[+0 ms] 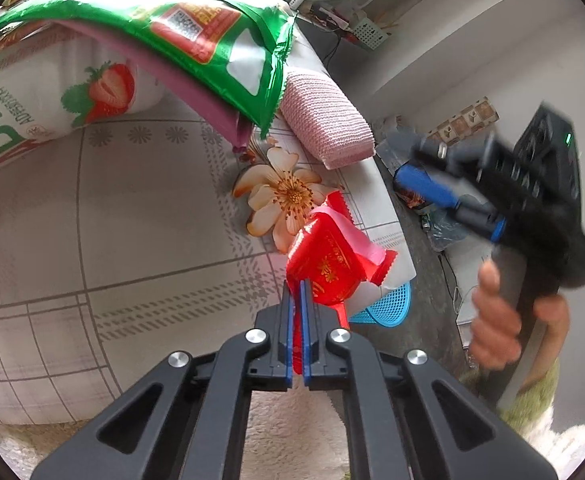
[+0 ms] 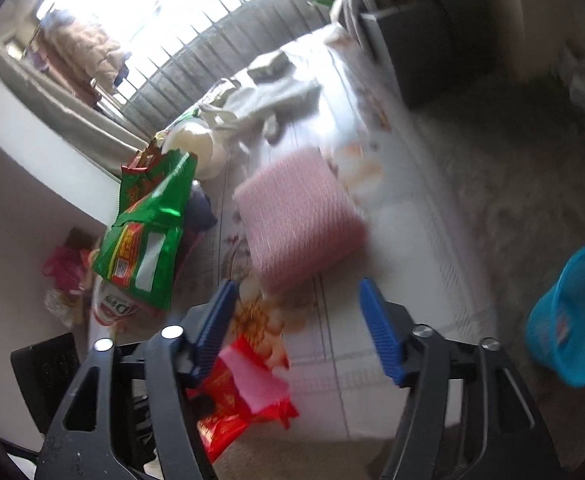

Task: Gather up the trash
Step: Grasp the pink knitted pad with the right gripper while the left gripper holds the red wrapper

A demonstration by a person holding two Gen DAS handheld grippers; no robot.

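White strawberry bag (image 1: 32,92): large green "D".

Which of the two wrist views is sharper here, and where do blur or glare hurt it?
Left wrist view: sharp on the red foil wrapper in the left gripper; only the right gripper is motion-smeared. Right wrist view: blurred throughout, pink knitted cloth smeared, window blown out.
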